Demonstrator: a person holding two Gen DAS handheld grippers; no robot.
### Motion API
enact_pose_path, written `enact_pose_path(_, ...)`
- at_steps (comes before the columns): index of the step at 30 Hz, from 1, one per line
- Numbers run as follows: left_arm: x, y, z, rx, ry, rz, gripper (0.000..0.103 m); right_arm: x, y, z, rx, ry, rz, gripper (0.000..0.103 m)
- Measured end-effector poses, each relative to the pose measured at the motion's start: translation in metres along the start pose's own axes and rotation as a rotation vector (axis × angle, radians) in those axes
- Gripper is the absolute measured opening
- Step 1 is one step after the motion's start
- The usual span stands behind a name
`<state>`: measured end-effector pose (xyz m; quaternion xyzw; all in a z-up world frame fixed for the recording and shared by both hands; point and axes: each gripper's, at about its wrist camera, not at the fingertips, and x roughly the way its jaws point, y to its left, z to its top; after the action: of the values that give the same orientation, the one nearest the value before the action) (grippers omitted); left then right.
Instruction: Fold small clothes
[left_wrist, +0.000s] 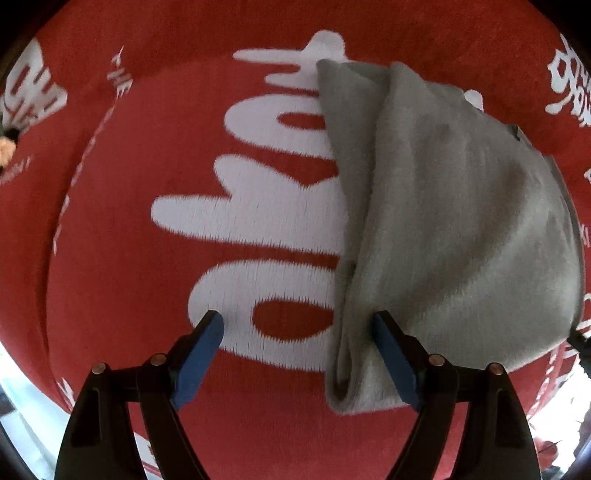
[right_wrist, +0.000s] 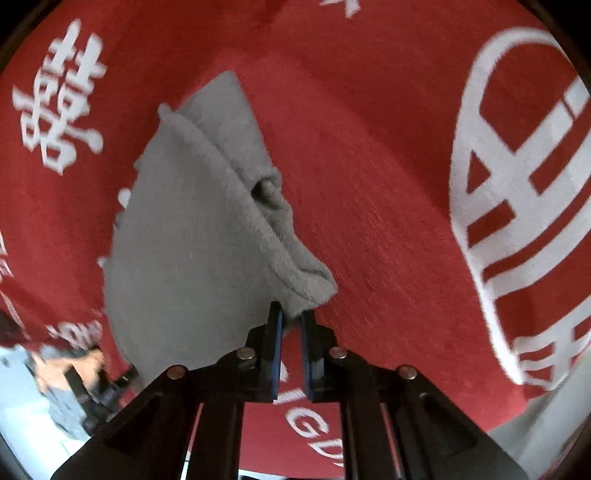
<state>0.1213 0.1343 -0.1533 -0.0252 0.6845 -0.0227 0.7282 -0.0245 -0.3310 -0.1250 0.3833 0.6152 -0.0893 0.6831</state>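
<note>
Now | left hand-held gripper (left_wrist: 297, 325) spread | right hand-held gripper (right_wrist: 291, 315) pinching grey garment (right_wrist: 192, 236) corner | red cloth (right_wrist: 388, 184): white "囍"

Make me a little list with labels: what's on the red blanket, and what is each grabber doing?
surface: red cloth with big white lettering
garment: small grey garment, partly folded, lying on the red cloth
left gripper: jaws wide open, holding nothing; one pad sits on the garment's near corner, the other over the red cloth
right gripper: jaws shut on a corner of the grey garment
fold state: not yet finished; layers are bunched along one edge
</note>
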Motion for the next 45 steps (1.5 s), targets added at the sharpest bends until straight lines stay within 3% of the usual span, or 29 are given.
enact_pose_path(5, -0.010, -0.001, -0.008, -0.005, 0.024, -0.034, 0.084, -0.008, 0.024, -0.010, -0.108, 0.037, -0.084, 0.012)
enact_pose_path(8, -0.018, -0.006, -0.014, 0.007, 0.029, -0.046, 0.084, -0.009, 0.042, -0.019, -0.177, 0.056, -0.101, 0.021)
enact_pose_path(12, -0.027, -0.012, -0.021, 0.023, 0.024, -0.042, 0.084, -0.003, 0.072, -0.027, -0.264, 0.070, -0.106, 0.043)
enact_pose_path(20, -0.040, -0.021, -0.038, 0.016, 0.007, -0.052, 0.084, 0.018, 0.140, -0.044, -0.468, 0.111, -0.095, 0.053)
enact_pose_path(29, -0.035, -0.017, -0.043, 0.018, 0.007, -0.082, 0.084, 0.043, 0.168, -0.052, -0.517, 0.163, -0.105, 0.056)
enact_pose_path(34, -0.033, -0.015, -0.045, 0.002, 0.019, -0.090, 0.084, 0.049, 0.177, -0.059, -0.566, 0.141, -0.153, 0.071)
enact_pose_path(40, -0.030, -0.020, -0.048, 0.010, 0.026, -0.086, 0.084, 0.056, 0.180, -0.049, -0.581, 0.117, -0.187, 0.077)
enact_pose_path(45, -0.028, -0.023, -0.048, 0.010, 0.035, -0.087, 0.084, 0.072, 0.172, -0.044, -0.568, 0.158, -0.214, 0.078)
